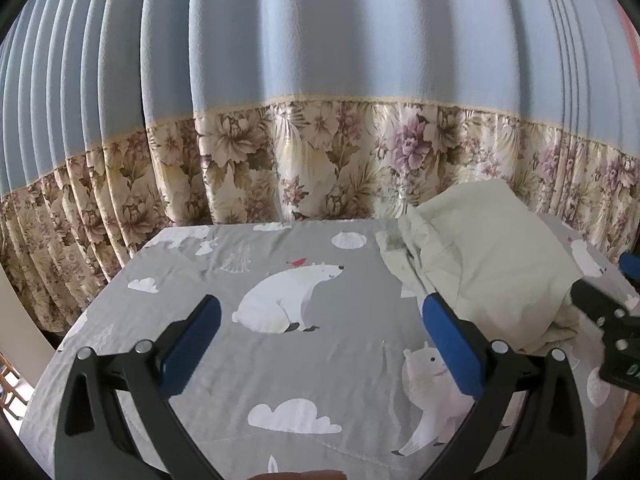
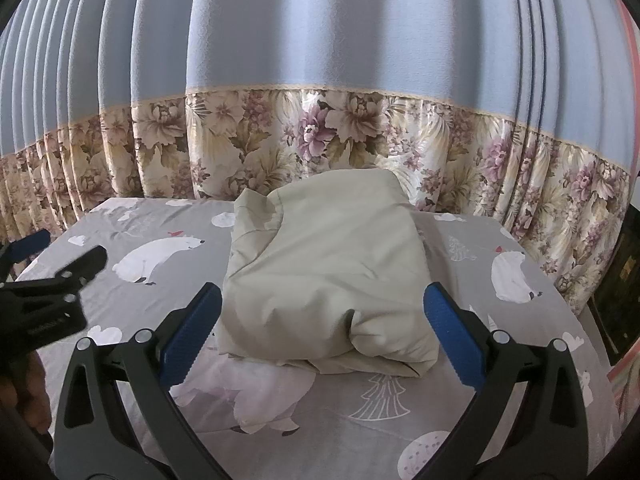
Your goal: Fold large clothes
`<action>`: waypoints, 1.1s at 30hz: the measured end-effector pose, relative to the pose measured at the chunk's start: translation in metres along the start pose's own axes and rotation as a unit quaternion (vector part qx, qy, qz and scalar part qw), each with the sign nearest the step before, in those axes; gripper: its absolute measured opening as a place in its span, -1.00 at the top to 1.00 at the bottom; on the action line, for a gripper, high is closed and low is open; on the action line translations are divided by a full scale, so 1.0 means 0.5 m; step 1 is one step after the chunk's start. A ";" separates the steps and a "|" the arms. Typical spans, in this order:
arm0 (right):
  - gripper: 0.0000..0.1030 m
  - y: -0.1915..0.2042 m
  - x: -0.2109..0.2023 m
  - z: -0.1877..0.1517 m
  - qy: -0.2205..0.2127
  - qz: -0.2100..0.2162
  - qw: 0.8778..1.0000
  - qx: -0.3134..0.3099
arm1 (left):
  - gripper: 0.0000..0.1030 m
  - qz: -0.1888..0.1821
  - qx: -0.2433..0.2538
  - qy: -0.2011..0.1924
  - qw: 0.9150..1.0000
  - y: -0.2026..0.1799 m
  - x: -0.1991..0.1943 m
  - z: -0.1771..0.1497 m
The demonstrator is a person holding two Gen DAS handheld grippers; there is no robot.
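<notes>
The pale-green cotton garment lay bundled on the bear-printed grey sheet covering the desk, before the right tongs; both right and left tongs gaped wide, empty, probably ready for grasping.

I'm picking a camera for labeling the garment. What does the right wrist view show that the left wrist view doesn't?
Only the right wrist view shows the pale folded garment whole and centred between the open right gripper, plus a dark object at the right edge. Only the left wrist view shows the bare sheet ahead of the open left gripper, with the garment off to the right, partly hidden by a finger. Both show the polar-bear sheet, the floral-hemmed blue curtain, and neither gripper holding anything.
</notes>
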State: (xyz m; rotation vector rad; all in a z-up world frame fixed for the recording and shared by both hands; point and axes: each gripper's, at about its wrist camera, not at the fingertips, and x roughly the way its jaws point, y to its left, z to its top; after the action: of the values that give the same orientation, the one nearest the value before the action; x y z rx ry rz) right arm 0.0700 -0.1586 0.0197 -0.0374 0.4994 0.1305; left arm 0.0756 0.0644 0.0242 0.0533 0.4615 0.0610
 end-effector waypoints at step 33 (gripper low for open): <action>-0.94 0.000 0.012 -0.001 0.008 0.000 1.000 -0.008 | -0.96 -0.006 -0.011 -0.003 1.000 0.008 -0.012 0.005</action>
State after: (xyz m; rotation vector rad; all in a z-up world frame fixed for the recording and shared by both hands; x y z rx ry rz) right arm 0.0748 -0.1582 0.0164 -0.0544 0.5138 0.1338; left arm 0.0713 0.0680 0.0296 0.0291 0.4548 0.0549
